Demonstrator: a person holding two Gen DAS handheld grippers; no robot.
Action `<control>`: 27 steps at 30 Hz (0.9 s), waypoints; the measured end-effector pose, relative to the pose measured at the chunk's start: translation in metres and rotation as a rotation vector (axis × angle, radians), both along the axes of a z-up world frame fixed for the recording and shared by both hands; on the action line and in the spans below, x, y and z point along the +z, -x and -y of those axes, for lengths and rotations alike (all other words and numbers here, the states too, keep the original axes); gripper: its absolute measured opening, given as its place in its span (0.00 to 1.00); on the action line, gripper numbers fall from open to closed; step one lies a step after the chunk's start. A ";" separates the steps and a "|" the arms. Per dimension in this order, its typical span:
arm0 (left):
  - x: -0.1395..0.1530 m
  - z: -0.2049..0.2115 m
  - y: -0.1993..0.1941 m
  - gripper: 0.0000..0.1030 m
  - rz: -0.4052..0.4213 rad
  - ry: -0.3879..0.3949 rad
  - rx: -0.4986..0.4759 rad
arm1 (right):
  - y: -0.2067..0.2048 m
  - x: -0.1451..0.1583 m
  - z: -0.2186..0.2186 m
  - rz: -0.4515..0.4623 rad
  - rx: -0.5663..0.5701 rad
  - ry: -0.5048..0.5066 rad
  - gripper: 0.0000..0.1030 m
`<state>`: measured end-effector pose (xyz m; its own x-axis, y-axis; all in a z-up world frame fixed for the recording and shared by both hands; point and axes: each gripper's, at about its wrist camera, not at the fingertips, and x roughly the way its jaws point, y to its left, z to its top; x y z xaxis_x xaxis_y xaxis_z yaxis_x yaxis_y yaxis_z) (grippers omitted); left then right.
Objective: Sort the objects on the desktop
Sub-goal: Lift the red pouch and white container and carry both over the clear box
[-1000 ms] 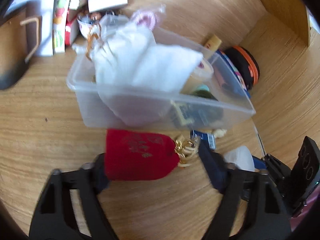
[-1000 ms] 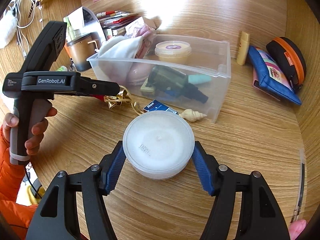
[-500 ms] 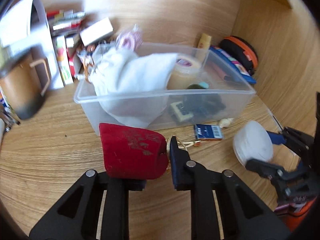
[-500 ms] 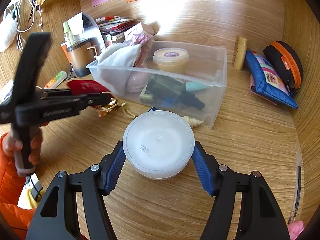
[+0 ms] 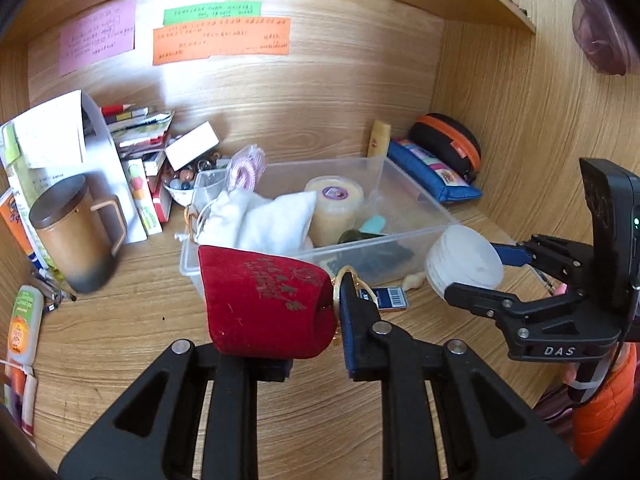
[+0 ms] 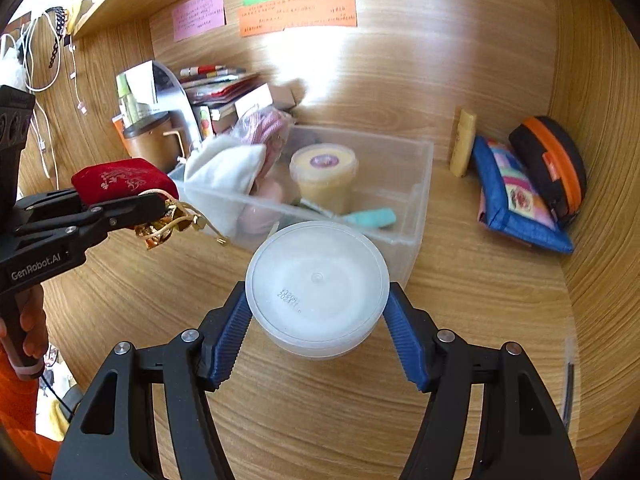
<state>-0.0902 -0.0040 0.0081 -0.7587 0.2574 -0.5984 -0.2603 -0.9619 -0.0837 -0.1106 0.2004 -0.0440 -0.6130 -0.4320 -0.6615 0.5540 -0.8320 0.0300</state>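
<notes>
Bright daylight lit both views. A strong glare patch washed out the back wall (image 6: 320,60) under the notes (image 6: 298,14) in the right view, with a softer sheen there in the left view. Fisheye bending curved the desk (image 5: 120,328) and walls, and black vignette filled the corners. The mug (image 5: 74,236) looked slightly motion-blurred; the tub lid (image 6: 316,280) was sharp.

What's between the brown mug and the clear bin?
In the left wrist view, bare desk lies between the mug and bin; boxes stand farther back.
</notes>
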 end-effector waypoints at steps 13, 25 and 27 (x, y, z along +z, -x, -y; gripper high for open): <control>0.028 0.007 0.013 0.18 -0.049 -0.058 -0.010 | 0.014 0.019 0.010 -0.046 0.005 -0.007 0.61; 0.036 0.016 0.040 0.18 -0.050 -0.111 -0.023 | 0.040 0.020 0.013 -0.037 -0.022 -0.010 0.61; 0.037 0.018 0.046 0.18 -0.051 -0.113 -0.027 | 0.043 0.021 0.013 -0.038 -0.025 -0.012 0.61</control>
